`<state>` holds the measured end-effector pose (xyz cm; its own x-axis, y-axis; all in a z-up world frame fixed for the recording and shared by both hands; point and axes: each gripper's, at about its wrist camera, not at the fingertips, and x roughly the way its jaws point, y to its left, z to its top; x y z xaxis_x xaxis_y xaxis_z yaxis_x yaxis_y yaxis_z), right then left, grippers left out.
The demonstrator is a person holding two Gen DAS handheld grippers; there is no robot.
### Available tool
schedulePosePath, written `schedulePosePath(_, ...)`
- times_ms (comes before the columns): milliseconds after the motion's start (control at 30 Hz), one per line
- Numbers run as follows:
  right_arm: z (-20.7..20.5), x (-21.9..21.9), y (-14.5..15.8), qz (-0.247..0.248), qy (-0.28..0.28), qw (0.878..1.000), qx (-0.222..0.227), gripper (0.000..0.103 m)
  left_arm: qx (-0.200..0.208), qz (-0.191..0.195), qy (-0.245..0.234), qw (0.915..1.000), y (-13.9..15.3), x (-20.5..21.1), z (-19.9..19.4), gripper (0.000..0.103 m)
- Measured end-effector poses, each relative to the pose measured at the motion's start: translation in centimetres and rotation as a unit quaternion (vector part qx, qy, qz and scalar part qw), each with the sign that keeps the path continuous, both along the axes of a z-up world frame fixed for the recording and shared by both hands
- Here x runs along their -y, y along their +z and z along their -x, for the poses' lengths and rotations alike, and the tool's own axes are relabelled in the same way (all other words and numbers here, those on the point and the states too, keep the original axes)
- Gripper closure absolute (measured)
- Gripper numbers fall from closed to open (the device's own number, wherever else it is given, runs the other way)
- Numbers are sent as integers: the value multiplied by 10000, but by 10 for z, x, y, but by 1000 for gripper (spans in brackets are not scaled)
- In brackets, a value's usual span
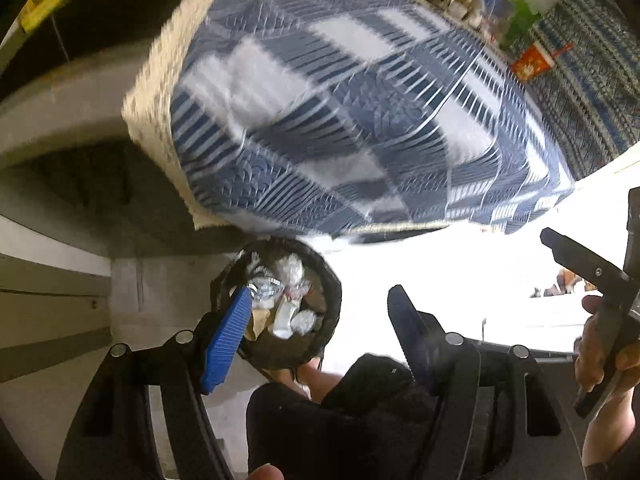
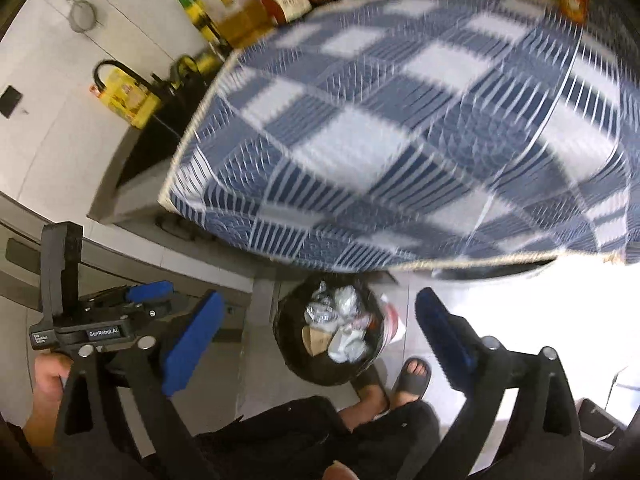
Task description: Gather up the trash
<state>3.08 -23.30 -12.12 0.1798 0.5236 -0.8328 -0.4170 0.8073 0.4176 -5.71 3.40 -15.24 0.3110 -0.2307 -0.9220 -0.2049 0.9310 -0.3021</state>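
1. Standing here, I'm looking at a black-lined trash bin (image 2: 332,336) sitting on the floor right below the near edge of the worktop, which is wearing a blue-and-white checked cloth (image 2: 400,128). I'm using the bin as my reference for everything.
2. The bin is holding the collected stuff already: crumpled white wrappers (image 2: 348,344), something foil-like, and a bit of brown card. Looks fairly full.
3. The right tongs (image 2: 320,340) are hanging above the bin with both blue pads wide apart and nothing between them. No earlier shot to compare, so I'm only saying empty and open.
4. The left tongs (image 1: 320,328) are also hovering above the bin, pads apart, nothing clamped.
5. The person's sandalled feet (image 2: 412,376) are planted just beside the bin, on the near side.
6. My guess is a drop into the bin is done and the hunt for the next piece is starting. The visible cloth above the bin is showing no loose trash, though the blur is making that hard to call.
7. Tip for doing this well: be keeping the tongs open while going up from the bin, clearing the cloth's hanging edge (image 2: 460,266), and be scanning the clutter of bottles and boxes (image 2: 280,0) beyond the bin without grabbing anything that isn't trash.
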Motion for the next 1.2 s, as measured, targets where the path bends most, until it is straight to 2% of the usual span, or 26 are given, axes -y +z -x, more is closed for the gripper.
schedulePosePath(67, -5, 9, 19, -66, -1, 9998, 167, 5, 75, -44, -22, 10000, 14, 9, -2, 23)
schedulePosePath(233, -17, 26, 50, -92, 35, 9985, 532, 5, 379, -227, -35, 9990, 52, 29, -10, 21)
schedulePosePath(300, -23, 35, 62, -125, 32, 9979, 640, 5, 501, -395, -39, 9980, 68, 38, -12, 7)
schedulePosePath(400, -28, 44, 78, -167, -2, 9962, 860, 5, 673, -754, 23, 9949, 90, 49, -12, 7)
schedulePosePath(567, -30, 57, 104, -216, 10, 9927, 1186, 5, 1006, -926, 25, 9906, 126, 60, -12, 7)
schedulePosePath(733, -32, 68, 129, -296, -106, 9893, 1422, 5, 1288, -894, 83, 9876, 155, 58, -15, 7)
schedulePosePath(933, -32, 66, 150, -257, -211, 9831, 1799, 5, 1532, -938, 74, 9837, 176, 50, -17, 7)
schedulePosePath(1200, -27, 65, 166, -234, -329, 9802, 1937, 5, 1709, -1062, 86, 9795, 192, 43, -19, 7)
